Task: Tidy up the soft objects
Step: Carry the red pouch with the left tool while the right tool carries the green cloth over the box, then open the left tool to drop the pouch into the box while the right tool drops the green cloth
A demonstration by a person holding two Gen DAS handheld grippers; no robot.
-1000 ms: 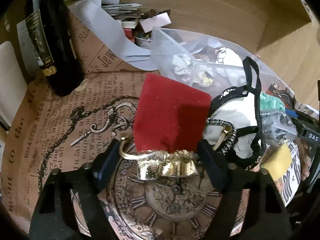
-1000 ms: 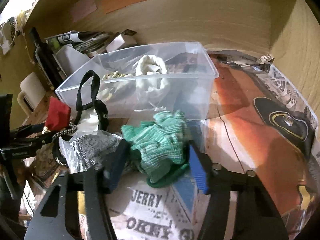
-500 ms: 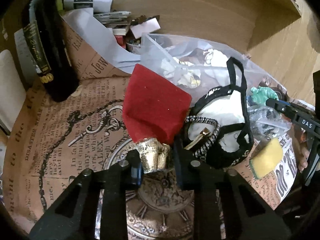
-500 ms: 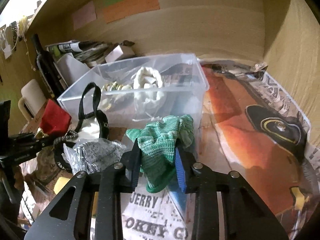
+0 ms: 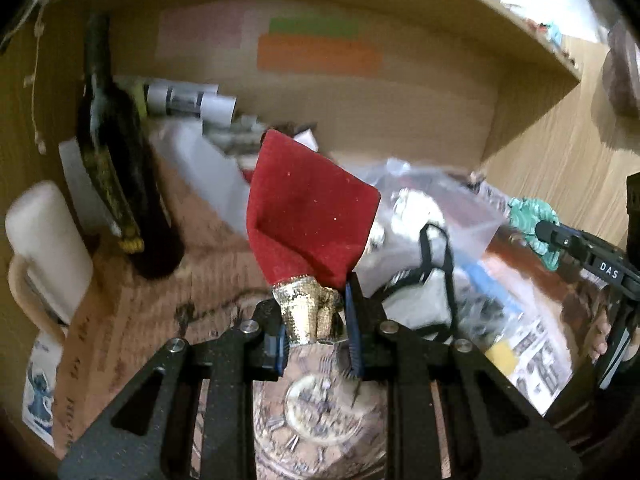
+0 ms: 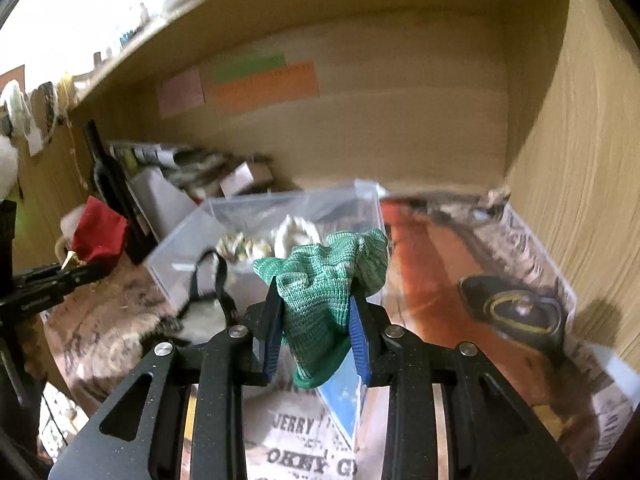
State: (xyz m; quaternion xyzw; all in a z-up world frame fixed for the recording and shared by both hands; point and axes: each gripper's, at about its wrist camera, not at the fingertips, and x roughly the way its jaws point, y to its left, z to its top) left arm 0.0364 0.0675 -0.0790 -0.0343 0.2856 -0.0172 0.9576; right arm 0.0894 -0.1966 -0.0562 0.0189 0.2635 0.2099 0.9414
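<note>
Currently mid-lift on both sides, soft items clear of the counter (image 5: pixel 132 320).

Far left: mug (image 5: pixel 44 248) and bottle (image 5: pixel 120 184) standing upright against the shelf wall, well apart from the action. Hard goods, probably parked there on purpose, not part of the sort.

Left claw (image 5: pixel 314 322) clenched on the pouch (image 5: pixel 312 220). Gripped at the gold neck, so red body fans up and away instead of flopping over the lens. Sensible hold: neck is the stiffest, narrowest bit. Seen from the right wrist view too, pouch (image 6: pixel 98 234) held up just left of the bin.

Centre: clear bin (image 6: pixel 280 216) sitting on the counter against the back, open top, already holding pale soft stuff. Likely drop target for both items. In front of it, a white bag with black strap (image 6: pixel 208 276) lying slumped on the paper liner, not yet dealt with.

Right claw (image 6: pixel 316 332) clenched on the green glove (image 6: pixel 324 292). Pinched around mid-body, cuff hanging below the pads, fingers of the glove bunched above. Held just before the bin's near right corner, roughly at rim height.

Further right: bare printed liner (image 6: pixel 500 292), nothing soft visible there.

Next, by guess: carry both over the rim and release. Risk: glove snagging on the bin's near wall; pouch drifting onto the bottle side. Motion blur heavy, so exact clearances unreadable.
</note>
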